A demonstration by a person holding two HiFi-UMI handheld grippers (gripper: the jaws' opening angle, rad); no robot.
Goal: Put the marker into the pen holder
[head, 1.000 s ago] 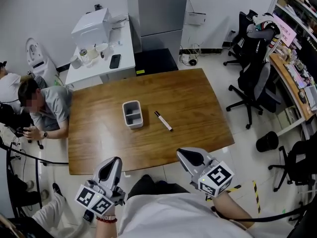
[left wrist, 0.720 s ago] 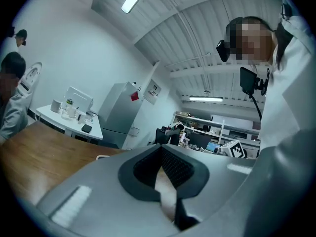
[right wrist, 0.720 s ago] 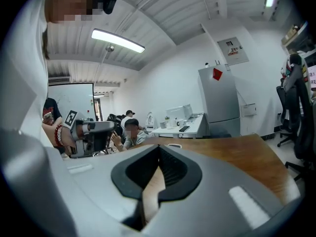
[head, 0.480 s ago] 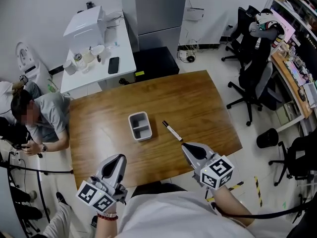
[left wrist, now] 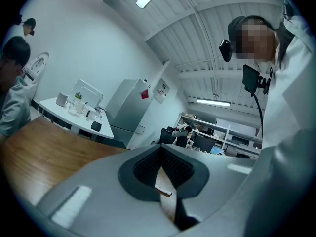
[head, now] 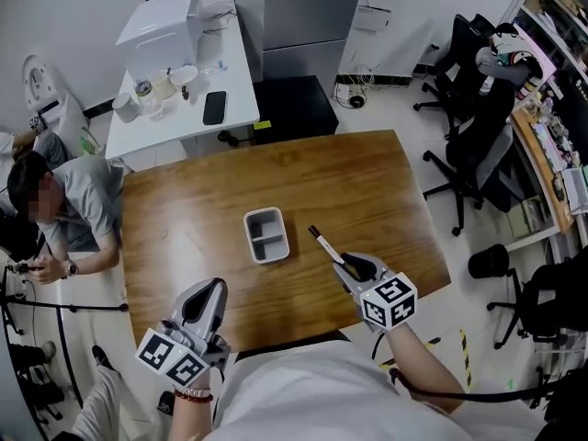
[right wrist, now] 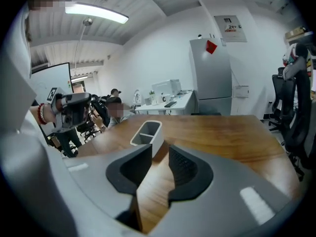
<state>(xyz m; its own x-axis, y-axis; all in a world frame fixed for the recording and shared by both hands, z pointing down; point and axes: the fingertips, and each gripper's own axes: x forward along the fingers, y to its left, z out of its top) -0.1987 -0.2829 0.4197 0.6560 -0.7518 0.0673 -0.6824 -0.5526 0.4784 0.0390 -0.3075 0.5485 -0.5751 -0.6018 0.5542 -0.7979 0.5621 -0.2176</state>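
Centre frame, on the table (head: pixel 184 209): marker (head: pixel 323 243) lies diagonally, dark end upper left, just right of the pen holder (head: pixel 265 235). Right gripper (head: pixel 349 265) sits at the marker's lower-right end, roughly in line with it, jaws opening, nothing between them. Left gripper (head: pixel 211 290), lower left, is closed, empty and farther off.

One overhead, two low; table (head: pixel 184 209) shared
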